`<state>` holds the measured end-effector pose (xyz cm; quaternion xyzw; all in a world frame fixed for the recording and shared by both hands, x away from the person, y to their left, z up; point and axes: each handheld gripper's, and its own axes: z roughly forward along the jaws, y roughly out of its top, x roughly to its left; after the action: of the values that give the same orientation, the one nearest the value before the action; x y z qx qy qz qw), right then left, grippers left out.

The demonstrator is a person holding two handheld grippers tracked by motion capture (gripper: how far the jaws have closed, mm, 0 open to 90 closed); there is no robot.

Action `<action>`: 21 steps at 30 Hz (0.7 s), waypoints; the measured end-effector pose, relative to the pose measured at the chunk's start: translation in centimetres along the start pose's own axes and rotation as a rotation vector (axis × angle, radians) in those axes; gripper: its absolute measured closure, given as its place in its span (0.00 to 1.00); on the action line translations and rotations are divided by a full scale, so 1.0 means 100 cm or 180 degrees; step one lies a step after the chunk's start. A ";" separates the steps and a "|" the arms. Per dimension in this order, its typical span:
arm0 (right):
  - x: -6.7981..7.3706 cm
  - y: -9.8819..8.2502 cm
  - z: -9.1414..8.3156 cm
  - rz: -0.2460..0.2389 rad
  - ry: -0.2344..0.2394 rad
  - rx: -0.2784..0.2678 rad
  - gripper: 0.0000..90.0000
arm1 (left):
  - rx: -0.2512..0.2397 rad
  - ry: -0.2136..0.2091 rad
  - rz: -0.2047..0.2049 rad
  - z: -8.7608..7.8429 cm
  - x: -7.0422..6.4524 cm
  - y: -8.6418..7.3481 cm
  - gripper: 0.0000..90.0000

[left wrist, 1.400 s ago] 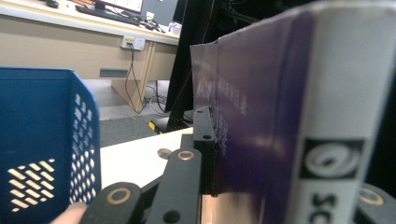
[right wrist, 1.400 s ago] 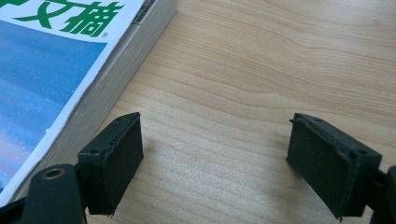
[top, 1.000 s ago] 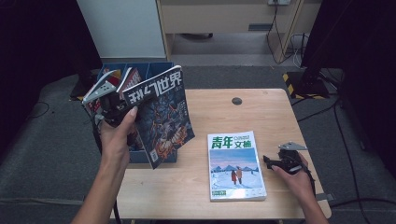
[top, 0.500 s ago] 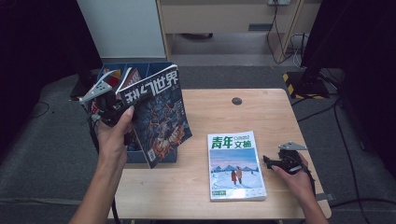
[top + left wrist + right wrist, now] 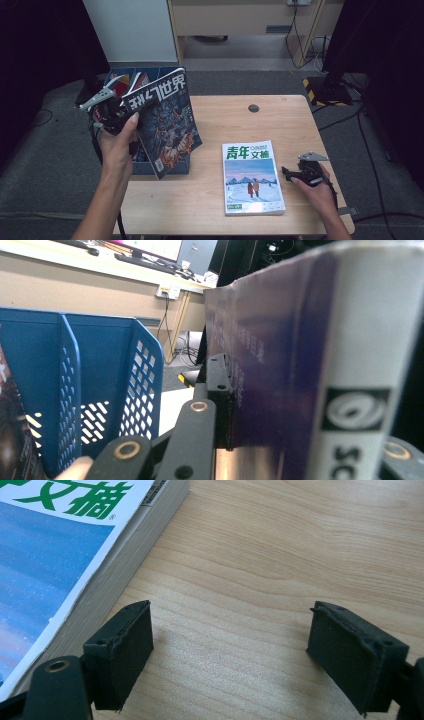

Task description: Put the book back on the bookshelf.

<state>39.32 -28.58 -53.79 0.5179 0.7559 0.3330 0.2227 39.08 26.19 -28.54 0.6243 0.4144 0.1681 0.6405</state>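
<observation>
The left tongs (image 5: 125, 117) are clamped on a dark-covered magazine (image 5: 165, 122), which hangs tilted over the blue file rack (image 5: 172, 167) at the left edge of the desk (image 5: 290, 120). In the left gripper view the near jaw presses flat against the cover and the white spine (image 5: 360, 365) stands close to the camera, so the grip sits near the spine edge. The step in hand appears to be lowering this magazine into one of the rack's compartments.

To do that well, the magazine should first be turned upright so that its lower edge runs parallel to the blue dividers (image 5: 70, 390); at its present slant a corner would likely catch on a wall. The lower edge should enter the slot first, and the tongs should let go only once the rack carries the weight, since a thin magazine held at one edge may sag or fan open. Which compartment is free cannot be told for sure from the high view, because the magazine hides most of the rack; at least one other magazine seems to stand at the back.

The right tongs (image 5: 230, 650) rest low over the bare desk with jaws wide and nothing between them, just beside the second magazine (image 5: 252, 177), which lies flat.
</observation>
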 end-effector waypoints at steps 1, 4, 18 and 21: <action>0.000 0.000 0.000 -0.0001 0.0000 0.0000 0.20 | 0.0000 0.0008 0.0000 -0.001 0.001 0.000 0.91; 0.000 0.000 0.000 -0.0001 0.0000 0.0000 0.20 | -0.0010 0.0040 0.0002 -0.002 0.003 0.001 0.91; 0.000 0.000 0.000 0.0004 0.0000 0.0001 0.20 | -0.0055 0.0164 -0.0033 -0.011 0.015 0.003 0.91; 0.000 0.000 0.000 0.0000 0.0000 0.0000 0.20 | -0.0063 0.0192 -0.0018 -0.013 0.017 0.003 0.91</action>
<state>39.32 -28.58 -53.79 0.5179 0.7559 0.3330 0.2227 39.25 28.37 -28.63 0.6114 0.4336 0.1892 0.6343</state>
